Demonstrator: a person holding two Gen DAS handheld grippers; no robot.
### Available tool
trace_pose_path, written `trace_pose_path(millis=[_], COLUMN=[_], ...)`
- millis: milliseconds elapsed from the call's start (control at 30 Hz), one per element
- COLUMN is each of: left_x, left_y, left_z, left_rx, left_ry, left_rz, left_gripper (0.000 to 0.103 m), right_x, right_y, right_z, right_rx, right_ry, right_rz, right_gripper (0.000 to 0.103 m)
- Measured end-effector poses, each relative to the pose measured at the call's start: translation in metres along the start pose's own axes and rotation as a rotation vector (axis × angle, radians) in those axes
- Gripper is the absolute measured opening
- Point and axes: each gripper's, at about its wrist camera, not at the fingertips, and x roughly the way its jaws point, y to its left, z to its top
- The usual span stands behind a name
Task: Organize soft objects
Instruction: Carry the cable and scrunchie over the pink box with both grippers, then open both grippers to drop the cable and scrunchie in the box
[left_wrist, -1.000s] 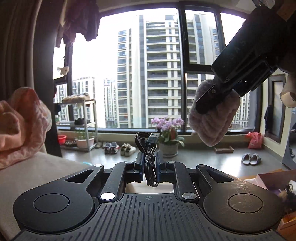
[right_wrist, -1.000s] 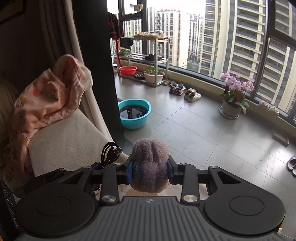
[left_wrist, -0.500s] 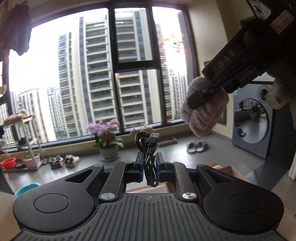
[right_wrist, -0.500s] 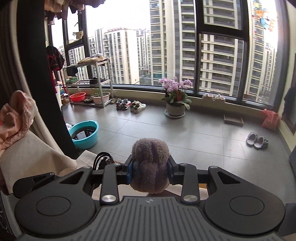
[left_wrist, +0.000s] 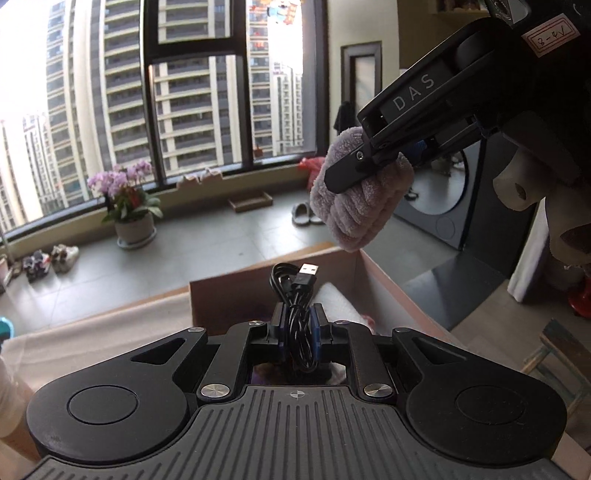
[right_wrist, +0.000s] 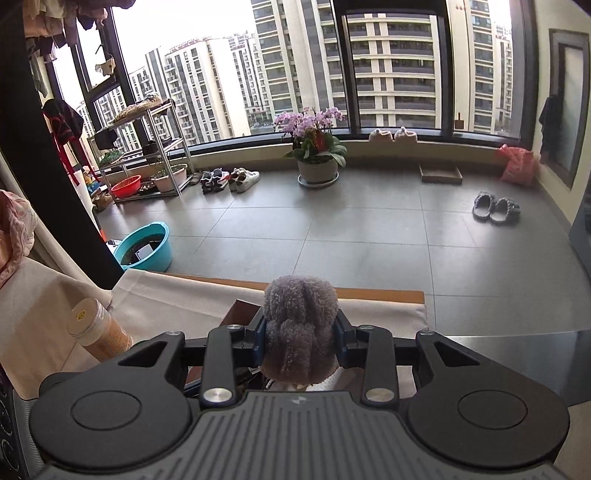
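Note:
My left gripper is shut on a coiled black USB cable and holds it above an open cardboard box. My right gripper is shut on a fluffy grey-purple rolled cloth. In the left wrist view that cloth hangs in the right gripper up and to the right, above the box's far right corner. White and pink soft things lie inside the box.
A cream cloth covers the table. An orange bottle stands at the left. Beyond lie a tiled floor, a flower pot, a teal basin, slippers and a washing machine.
Both grippers have swung to the right, away from the sofa and pink clothing, and tilted down. The cardboard box has come into view under them. Both grips are unchanged.

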Motion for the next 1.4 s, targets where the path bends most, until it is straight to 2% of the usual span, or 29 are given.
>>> trace_pose_path(millis=[100,167,367,533,667,800,867,1033,1133,1233,1300,1400], left_x=[0.006,0.011,0.021,0.028,0.027,0.018,0.015,0.008,0.011,0.006,-0.002,-0.017], left_y=[0.009,0.012,0.018,0.013,0.013,0.011,0.009,0.015,0.015,0.019,0.022,0.027], left_z=[0.003,0.003,0.003,0.005,0.003,0.001,0.001,-0.009,-0.01,-0.009,-0.008,-0.009], left_rx=[-0.042,-0.054,-0.071,-0.057,-0.07,-0.066,-0.066,-0.106,-0.096,-0.114,-0.13,-0.143], left_ry=[0.072,0.102,0.148,0.174,0.162,0.162,0.174,0.171,0.214,0.209,0.184,0.146], left_rz=[-0.038,-0.036,-0.032,-0.079,-0.118,-0.166,-0.179,-0.243,-0.24,-0.231,-0.236,-0.235], left_gripper=[0.016,0.016,0.016,0.016,0.016,0.016,0.017,0.019,0.019,0.019,0.019,0.019], right_x=[0.019,0.035,0.082,0.104,0.102,0.087,0.082,0.092,0.091,0.082,0.071,0.05], right_y=[-0.004,-0.006,-0.007,-0.006,-0.015,-0.01,-0.008,-0.005,-0.004,-0.004,-0.006,-0.012], right_z=[-0.008,-0.015,-0.028,-0.037,-0.033,-0.03,-0.029,-0.038,-0.047,-0.048,-0.045,-0.039], right_rx=[0.023,0.043,0.064,0.052,0.055,0.003,-0.009,-0.037,-0.057,-0.06,-0.04,-0.017], right_ry=[0.052,0.093,0.196,0.245,0.234,0.152,0.134,0.223,0.261,0.279,0.274,0.224], right_rz=[0.025,0.033,0.013,-0.019,-0.043,-0.105,-0.102,-0.131,-0.136,-0.117,-0.096,-0.08], right_gripper=[0.034,0.034,0.034,0.034,0.034,0.034,0.034,0.034,0.035,0.042,0.057,0.06])
